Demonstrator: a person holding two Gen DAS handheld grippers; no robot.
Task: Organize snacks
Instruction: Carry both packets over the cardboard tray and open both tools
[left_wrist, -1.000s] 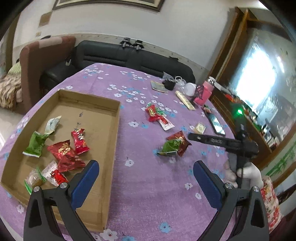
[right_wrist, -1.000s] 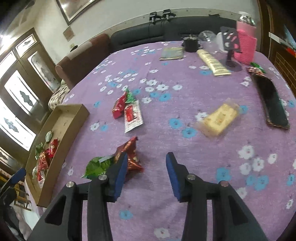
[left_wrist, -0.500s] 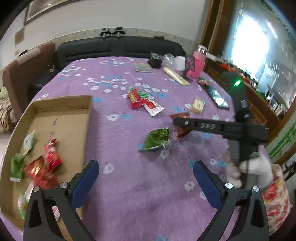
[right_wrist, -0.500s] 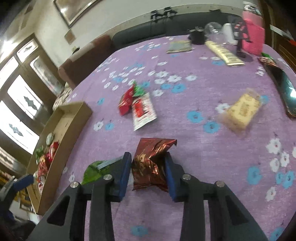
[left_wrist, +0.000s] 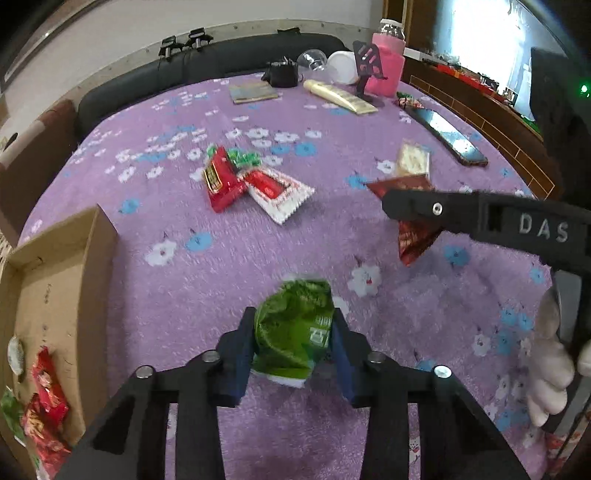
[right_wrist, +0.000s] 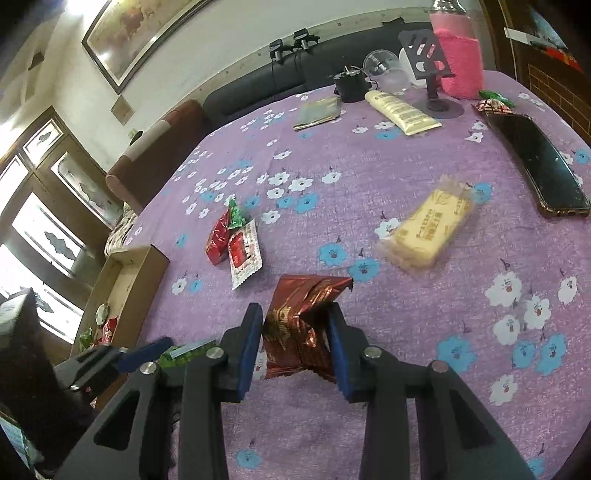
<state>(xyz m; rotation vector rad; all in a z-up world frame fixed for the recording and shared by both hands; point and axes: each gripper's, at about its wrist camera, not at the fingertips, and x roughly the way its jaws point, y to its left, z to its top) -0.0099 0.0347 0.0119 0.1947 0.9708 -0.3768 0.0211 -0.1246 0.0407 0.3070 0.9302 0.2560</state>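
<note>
**Both grippers loaded, box off to the left**

We work over a purple floral table (left_wrist: 258, 251). Largest of what matters is the cardboard box (left_wrist: 66, 280), which lies to the left of our left fingers, its near wall running roughly parallel to them, with a few packets already lying inside. From our right fingers the box (right_wrist: 129, 280) is further left and ahead, beyond the left gripper.

Our left gripper (left_wrist: 293, 345) is closed most of the way on a green packet (left_wrist: 295, 332), the blue pads pinching it from both sides so it crumples between them. Our right gripper (right_wrist: 295, 339) is likewise nearly closed, clamping a dark red foil packet (right_wrist: 301, 325) that stands up between the pads; in the left view the same packet (left_wrist: 413, 236) hangs under the right finger, clear of the cloth.

Ahead of both pairs of fingers, loose snacks remain: a red packet (left_wrist: 221, 181) touching a white-edged one (left_wrist: 279, 194), and a yellow bar (right_wrist: 430, 229) ahead and right of the right fingers.

We judge the coming move to be a carry leftward to the box. The left hand is nearer to it, so it should drop first; the right must cross more table.
</note>
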